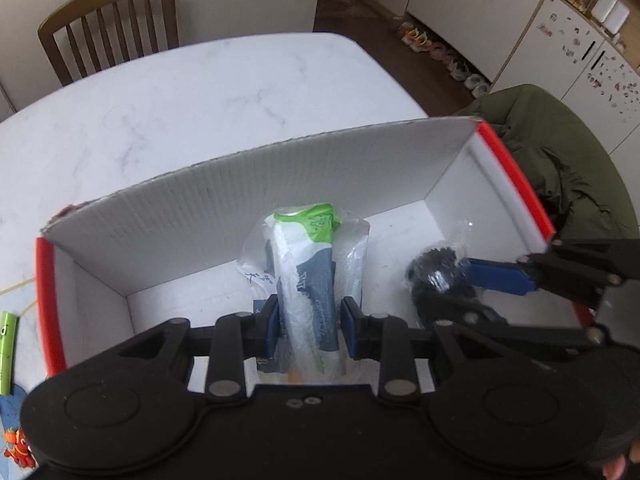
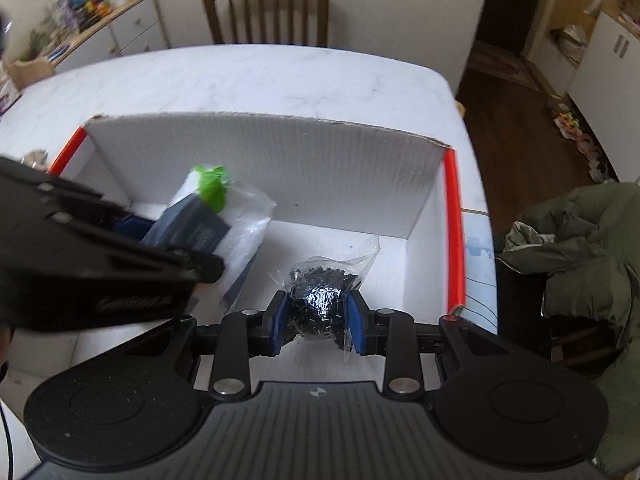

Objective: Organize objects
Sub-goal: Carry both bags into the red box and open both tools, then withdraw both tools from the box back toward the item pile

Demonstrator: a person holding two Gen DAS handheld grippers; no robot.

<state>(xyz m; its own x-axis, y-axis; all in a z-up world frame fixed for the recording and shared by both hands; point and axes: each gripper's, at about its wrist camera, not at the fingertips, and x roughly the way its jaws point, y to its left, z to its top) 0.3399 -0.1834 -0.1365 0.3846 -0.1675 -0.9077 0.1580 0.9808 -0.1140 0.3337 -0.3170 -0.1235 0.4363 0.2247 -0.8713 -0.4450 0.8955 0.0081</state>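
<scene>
On the marble surface (image 1: 168, 92) stands the white box (image 1: 248, 196), both loads already inside it. The left gripper (image 1: 308, 330) has its fingers closed on the wrapped packet (image 1: 310, 272); the right gripper (image 2: 316, 316) pinches the bag of small black pieces (image 2: 320, 300). Placing is underway; next, I judge, each needs lowering to the floor of the box and releasing.

Home dining area: marble-look table (image 2: 248, 76), wooden slat chair (image 2: 266, 10), white cabinets (image 1: 496, 4), shoes on floor (image 1: 444, 56), toy-cluttered sideboard (image 2: 96, 20).
</scene>
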